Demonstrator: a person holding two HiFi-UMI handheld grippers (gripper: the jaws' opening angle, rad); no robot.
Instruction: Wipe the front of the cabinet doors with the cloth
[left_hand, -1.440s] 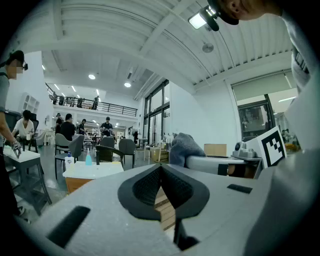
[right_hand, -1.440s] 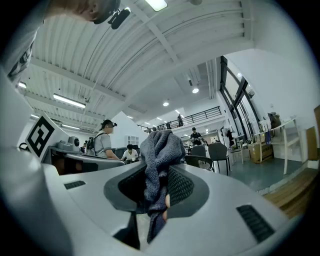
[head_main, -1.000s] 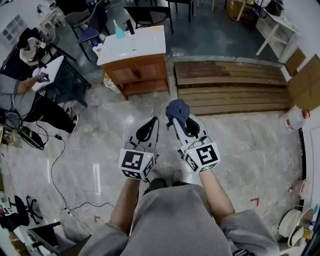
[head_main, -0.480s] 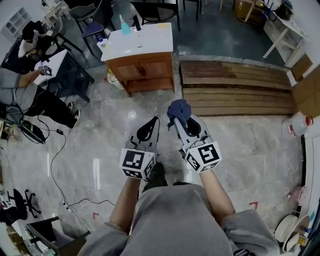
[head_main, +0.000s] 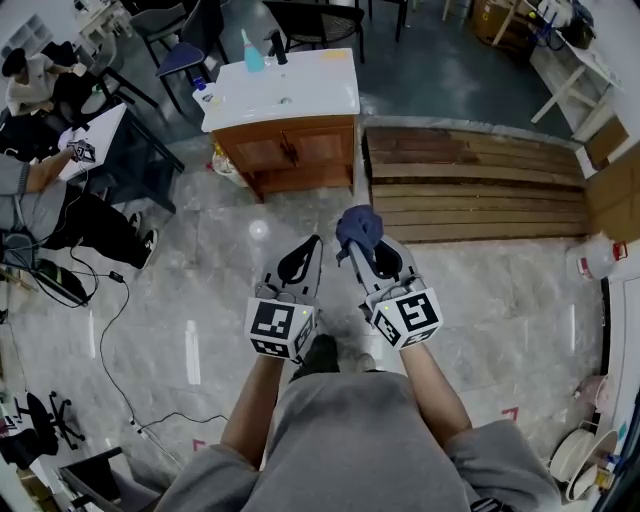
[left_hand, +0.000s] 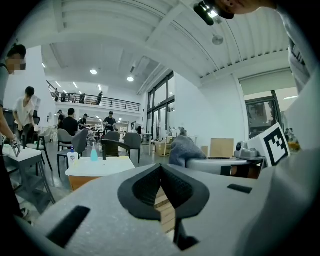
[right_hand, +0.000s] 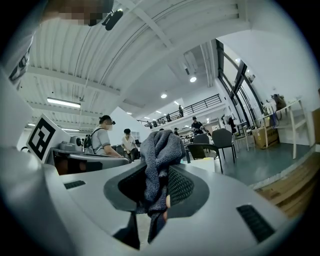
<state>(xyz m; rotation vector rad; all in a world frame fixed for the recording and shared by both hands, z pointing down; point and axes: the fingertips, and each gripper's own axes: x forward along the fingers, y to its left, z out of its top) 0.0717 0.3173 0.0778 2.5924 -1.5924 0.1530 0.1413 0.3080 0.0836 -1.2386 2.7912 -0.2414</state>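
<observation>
The person stands well apart from the low wooden cabinet (head_main: 300, 150), the right gripper (head_main: 360, 248) pinching its fingers on a bunched dark blue cloth (head_main: 358, 226), seemingly carried ready for wiping, while the left gripper (head_main: 313, 243), fingers together, holds nothing.

The grey polished tile floor (head_main: 200, 250) carries all items. At 12 o'clock stands a wooden cabinet (head_main: 290, 150) with a white countertop (head_main: 300, 95). A blue bottle (head_main: 254, 58) stands at the countertop's far edge. A slatted wooden platform (head_main: 470, 185) lies at 1 to 2 o'clock, just beside the cabinet. A white jug (head_main: 590, 257) stands at 3 o'clock.
</observation>
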